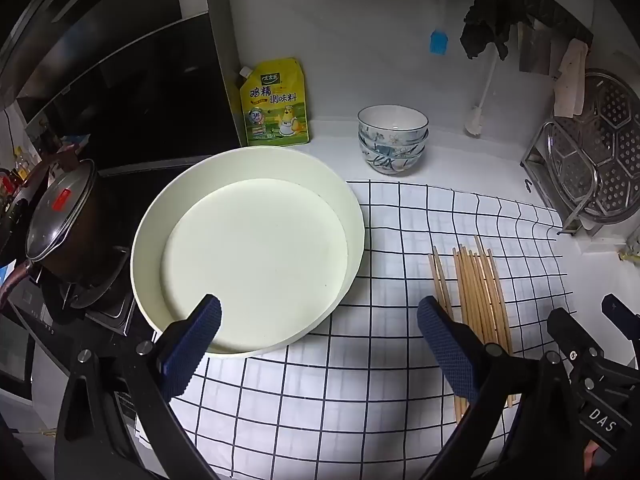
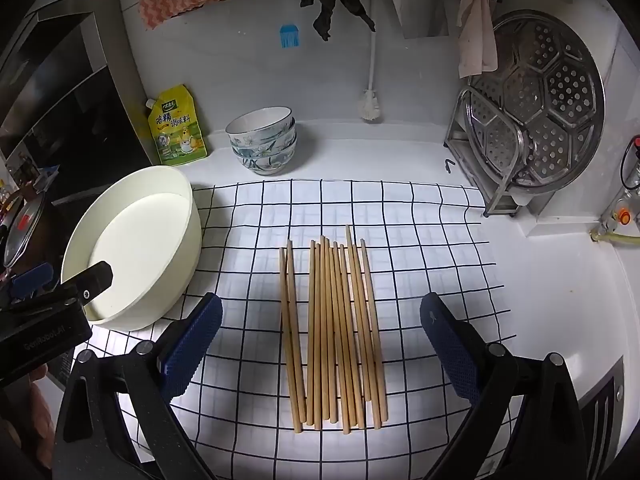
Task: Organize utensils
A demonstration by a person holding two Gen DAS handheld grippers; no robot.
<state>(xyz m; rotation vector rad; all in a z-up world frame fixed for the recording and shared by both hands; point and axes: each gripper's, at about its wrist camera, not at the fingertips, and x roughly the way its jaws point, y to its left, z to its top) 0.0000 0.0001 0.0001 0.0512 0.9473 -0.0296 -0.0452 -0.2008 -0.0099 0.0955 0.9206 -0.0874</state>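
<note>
Both grippers level above chopsticks (image 2: 332, 332)

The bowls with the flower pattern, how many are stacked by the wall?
3, as far as the rims show. The bowls sit nested in one stack on the white counter, between the yellow seasoning pouch and the hanging brush.

Cloth (image 2: 420, 280) right of chopsticks (image 2: 336, 332) bare; basin (image 2: 192, 216) blocks left; bowls (image 2: 264, 144) behind.

Wooden chopsticks (image 2: 334, 332) lie side by side on checked cloth (image 2: 420, 248), right tool (image 2: 320, 344) spread wide above
</note>
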